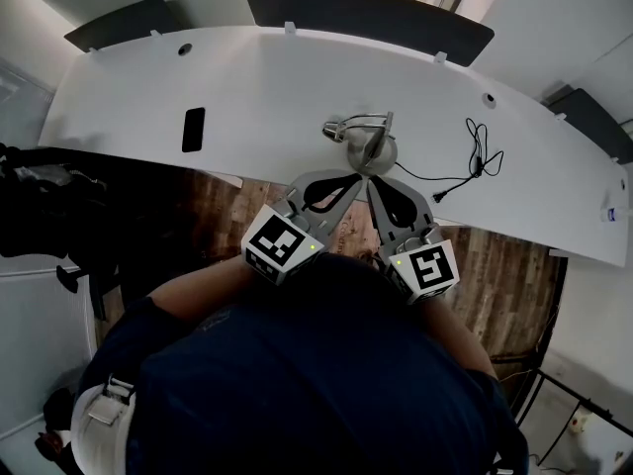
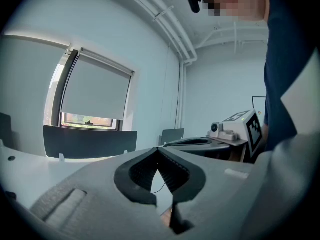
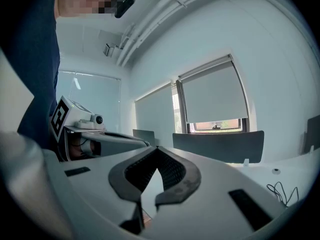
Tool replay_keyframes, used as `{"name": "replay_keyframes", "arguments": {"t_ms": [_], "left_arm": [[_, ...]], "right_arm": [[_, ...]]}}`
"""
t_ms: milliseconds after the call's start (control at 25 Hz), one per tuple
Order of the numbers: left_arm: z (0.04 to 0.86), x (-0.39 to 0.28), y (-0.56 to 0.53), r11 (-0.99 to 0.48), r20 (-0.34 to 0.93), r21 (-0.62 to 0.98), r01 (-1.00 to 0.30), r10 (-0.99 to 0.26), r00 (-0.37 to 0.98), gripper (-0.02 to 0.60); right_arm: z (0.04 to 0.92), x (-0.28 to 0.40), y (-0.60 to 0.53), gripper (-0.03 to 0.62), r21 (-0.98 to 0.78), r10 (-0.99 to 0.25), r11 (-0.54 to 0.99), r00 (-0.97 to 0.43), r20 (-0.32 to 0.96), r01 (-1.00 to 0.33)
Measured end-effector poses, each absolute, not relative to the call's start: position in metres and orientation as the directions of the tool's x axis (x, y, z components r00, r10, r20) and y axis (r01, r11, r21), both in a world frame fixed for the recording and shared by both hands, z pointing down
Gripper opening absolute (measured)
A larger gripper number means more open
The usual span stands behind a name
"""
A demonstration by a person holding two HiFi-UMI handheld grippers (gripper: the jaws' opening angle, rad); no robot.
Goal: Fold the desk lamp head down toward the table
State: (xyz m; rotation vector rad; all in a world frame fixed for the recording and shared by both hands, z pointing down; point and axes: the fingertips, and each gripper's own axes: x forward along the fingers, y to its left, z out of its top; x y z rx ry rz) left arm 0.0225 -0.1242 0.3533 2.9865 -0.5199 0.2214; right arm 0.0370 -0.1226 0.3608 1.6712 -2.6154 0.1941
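Note:
A small silver desk lamp (image 1: 364, 142) stands near the table's front edge in the head view. Its round base (image 1: 377, 155) sits on the white table (image 1: 267, 87), and its head (image 1: 335, 131) lies low to the left, close to the tabletop. My left gripper (image 1: 356, 179) and right gripper (image 1: 376, 183) point at the base from just in front, tips side by side and short of it. Both are shut with nothing between the jaws. The left gripper view shows its closed tips (image 2: 158, 149), the right gripper view likewise (image 3: 157, 149). The lamp is hidden in both gripper views.
A black phone (image 1: 194, 129) lies on the table at the left. The lamp's black cable (image 1: 477, 158) curls to the right of the base. Dark chair backs (image 1: 366, 13) stand behind the table. Wooden floor (image 1: 223, 211) shows below the front edge.

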Motion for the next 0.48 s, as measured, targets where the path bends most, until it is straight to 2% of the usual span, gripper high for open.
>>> {"name": "replay_keyframes", "arguments": {"t_ms": [480], "left_arm": [[0.3499,0.0209,-0.1287,-0.928,0.155,0.088,-0.363,-0.347,0.925,0.006]], "right_arm": [[0.3609,0.0379,-0.1217,0.011,-0.086,-0.894,0.429,-0.437,0.097,-0.899]]}}
